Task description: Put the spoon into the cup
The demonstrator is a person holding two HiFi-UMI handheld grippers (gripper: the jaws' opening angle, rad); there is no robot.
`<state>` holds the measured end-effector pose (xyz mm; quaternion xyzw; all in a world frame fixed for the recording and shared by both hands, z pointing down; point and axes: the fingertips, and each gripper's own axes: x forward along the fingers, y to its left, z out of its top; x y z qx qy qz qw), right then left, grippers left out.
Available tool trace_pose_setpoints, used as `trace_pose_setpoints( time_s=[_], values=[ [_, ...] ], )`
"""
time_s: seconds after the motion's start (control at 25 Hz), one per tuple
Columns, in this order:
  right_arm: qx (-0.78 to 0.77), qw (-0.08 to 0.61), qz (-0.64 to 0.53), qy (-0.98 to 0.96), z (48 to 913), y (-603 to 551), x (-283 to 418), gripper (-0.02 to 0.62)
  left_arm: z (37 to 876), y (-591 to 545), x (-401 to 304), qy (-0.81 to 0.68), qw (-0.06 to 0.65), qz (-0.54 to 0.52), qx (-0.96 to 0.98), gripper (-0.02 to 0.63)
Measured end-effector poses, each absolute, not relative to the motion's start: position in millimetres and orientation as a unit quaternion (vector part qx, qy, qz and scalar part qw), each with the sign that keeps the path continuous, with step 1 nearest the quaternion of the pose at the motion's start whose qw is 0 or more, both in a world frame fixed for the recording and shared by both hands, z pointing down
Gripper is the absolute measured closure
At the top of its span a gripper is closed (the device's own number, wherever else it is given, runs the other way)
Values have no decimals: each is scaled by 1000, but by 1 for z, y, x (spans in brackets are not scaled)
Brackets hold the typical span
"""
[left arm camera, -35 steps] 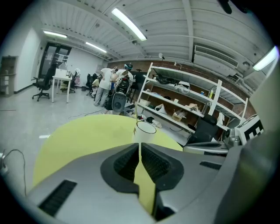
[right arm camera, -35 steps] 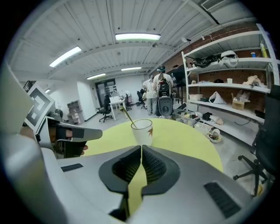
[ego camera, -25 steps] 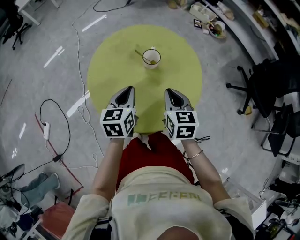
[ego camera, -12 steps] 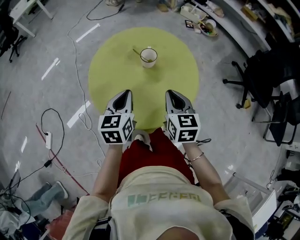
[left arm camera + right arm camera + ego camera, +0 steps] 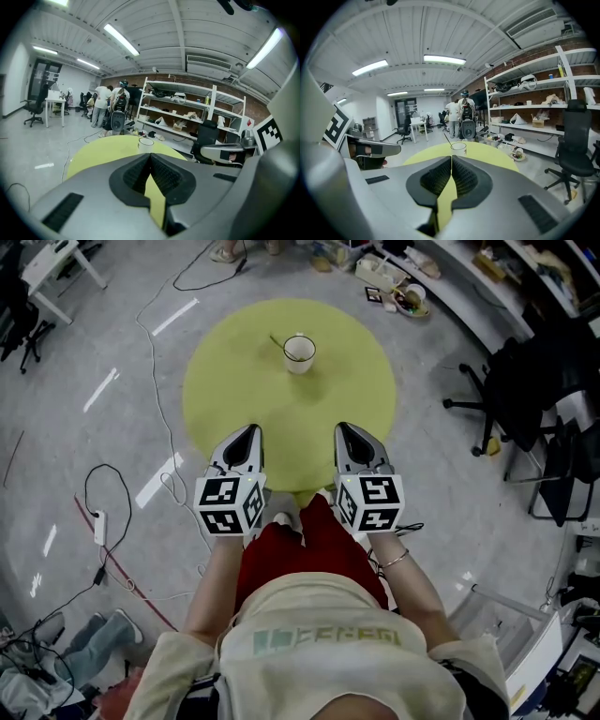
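Note:
A white cup (image 5: 299, 353) stands toward the far side of the round yellow-green table (image 5: 234, 381), with a spoon (image 5: 279, 341) leaning inside it, handle out to the left. The cup (image 5: 459, 147) and the spoon's handle (image 5: 446, 138) also show in the right gripper view, and the cup (image 5: 146, 143) shows small in the left gripper view. My left gripper (image 5: 246, 436) and right gripper (image 5: 349, 434) hover side by side over the table's near edge, well short of the cup. Both are shut, jaws meeting with nothing between them.
Cables (image 5: 159, 306) trail over the grey floor at the left. A black office chair (image 5: 525, 381) stands at the right. Shelving with clutter (image 5: 525, 108) lines the far wall, and people (image 5: 101, 105) stand beyond the table.
The view has drifted back slightly, so the table and cup sit a little farther off. Both grippers have drawn slightly nearer to me and stay shut. The spoon stays in the cup.

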<state>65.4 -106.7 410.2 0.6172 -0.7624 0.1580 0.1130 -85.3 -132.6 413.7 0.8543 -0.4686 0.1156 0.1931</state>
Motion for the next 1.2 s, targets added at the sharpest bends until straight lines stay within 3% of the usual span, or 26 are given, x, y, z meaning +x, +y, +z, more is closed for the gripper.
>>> trace_pose_setpoints(
  time_s=[1.2],
  values=[
    [642,49,109,-758,357,-47,42,560,354,-81,-129,-474,145,69,866,581]
  ],
)
